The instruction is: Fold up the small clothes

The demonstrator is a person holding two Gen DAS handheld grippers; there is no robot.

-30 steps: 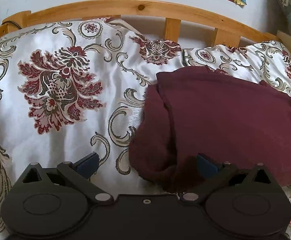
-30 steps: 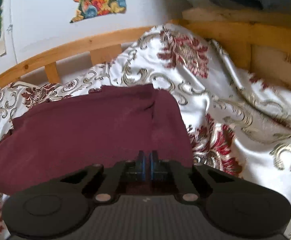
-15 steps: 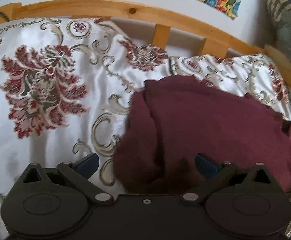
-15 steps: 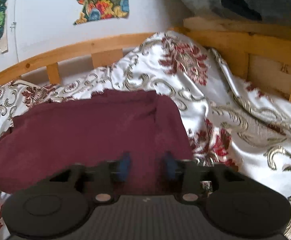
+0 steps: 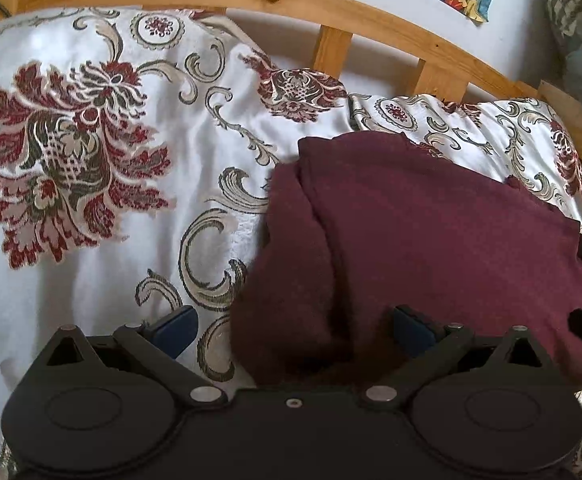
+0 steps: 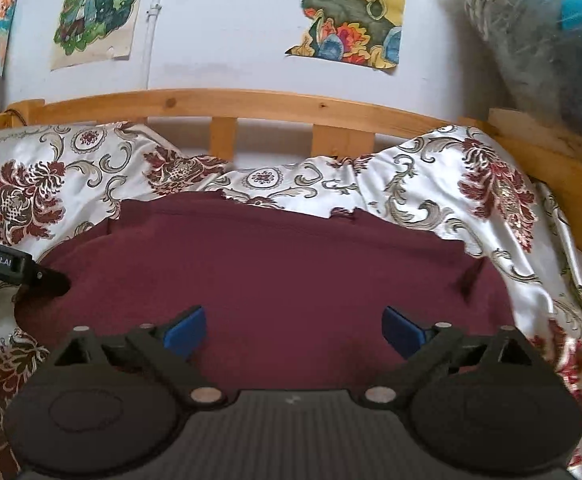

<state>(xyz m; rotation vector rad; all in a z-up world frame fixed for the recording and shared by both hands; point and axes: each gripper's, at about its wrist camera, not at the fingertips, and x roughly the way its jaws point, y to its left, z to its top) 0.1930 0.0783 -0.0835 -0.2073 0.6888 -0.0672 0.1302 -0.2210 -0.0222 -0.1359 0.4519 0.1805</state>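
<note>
Blue fingers (image 6: 185,326) of the right gripper (image 6: 293,328) are seen spread wide and opening, with nothing pinched, above the near edge of the maroon garment (image 6: 275,272). Fingers of the left gripper (image 5: 291,330) are likewise held wide over the garment's left fold. The garment is laid on the floral bedspread (image 5: 91,160), toward its right side, before the wooden bed rail (image 6: 251,102).

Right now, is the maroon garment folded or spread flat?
Folded: the maroon garment shows a doubled, rolled left edge with layers overlapping, lying compact on the floral bedspread.
</note>
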